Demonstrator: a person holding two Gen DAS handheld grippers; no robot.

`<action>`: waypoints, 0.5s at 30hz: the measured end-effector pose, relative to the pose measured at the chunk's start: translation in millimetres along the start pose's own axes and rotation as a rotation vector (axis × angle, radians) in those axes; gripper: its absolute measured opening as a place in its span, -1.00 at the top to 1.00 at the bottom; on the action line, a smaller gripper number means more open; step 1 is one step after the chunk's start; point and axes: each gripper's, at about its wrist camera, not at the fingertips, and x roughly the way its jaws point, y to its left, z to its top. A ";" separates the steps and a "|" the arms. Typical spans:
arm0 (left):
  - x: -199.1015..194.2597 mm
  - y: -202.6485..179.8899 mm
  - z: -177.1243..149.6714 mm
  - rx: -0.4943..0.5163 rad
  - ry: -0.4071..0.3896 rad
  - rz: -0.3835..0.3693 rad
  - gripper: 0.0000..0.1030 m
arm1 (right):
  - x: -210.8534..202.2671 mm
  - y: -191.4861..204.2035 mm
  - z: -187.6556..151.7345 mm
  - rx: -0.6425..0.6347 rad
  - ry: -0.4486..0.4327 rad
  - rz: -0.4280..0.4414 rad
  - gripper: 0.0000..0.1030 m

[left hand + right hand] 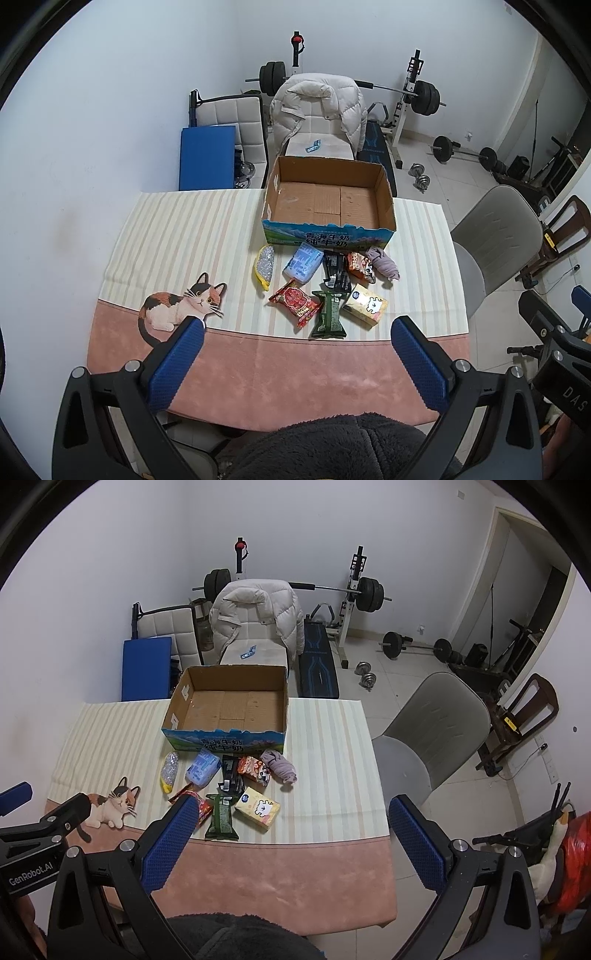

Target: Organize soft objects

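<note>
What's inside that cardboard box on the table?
Nothing: the cardboard box shows only its bare brown bottom flaps. The near wall hides a thin strip of floor along the front, so that edge cannot be checked.

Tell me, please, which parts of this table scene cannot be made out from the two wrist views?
- Red snack packet: in the right wrist view, the right gripper's blue finger pad covers its middle.
- Black snack packet: partly overlapped by the dark green packet; print too small in both views.
- Near table edge: hidden by a dark fleece sleeve in the left wrist view.
- Cardboard box: far outer side unseen.
</note>
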 end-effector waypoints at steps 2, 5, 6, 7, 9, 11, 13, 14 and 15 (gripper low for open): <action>-0.1 -0.1 -0.3 0.001 -0.001 0.001 -1.00 | -0.1 -0.1 0.4 0.001 0.000 0.001 -1.00; -0.7 1.1 0.9 0.000 -0.002 0.002 -1.00 | -0.1 0.0 0.6 0.000 0.000 0.000 -1.00; -1.4 2.0 1.9 -0.002 -0.004 0.001 -1.00 | -0.2 -0.2 0.7 0.002 0.000 0.001 -1.00; -1.7 2.6 2.7 -0.002 -0.005 0.000 -1.00 | -0.3 0.6 2.1 0.002 0.000 0.001 -1.00; -1.8 3.3 2.6 -0.002 -0.005 0.001 -1.00 | -0.4 0.7 2.1 0.001 -0.001 -0.001 -1.00; -1.9 3.1 2.6 -0.002 -0.005 0.001 -1.00 | -1.2 0.3 4.4 0.001 -0.002 0.000 -1.00; -2.7 3.4 3.5 -0.001 -0.006 0.001 -1.00 | -1.1 0.8 4.9 0.000 -0.003 -0.001 -1.00; -2.9 3.2 3.6 -0.002 -0.007 0.002 -1.00 | -2.3 0.9 7.0 0.000 -0.004 -0.002 -1.00; -2.8 3.0 3.3 -0.002 -0.006 0.003 -1.00 | -2.4 0.5 8.1 0.001 -0.006 -0.003 -1.00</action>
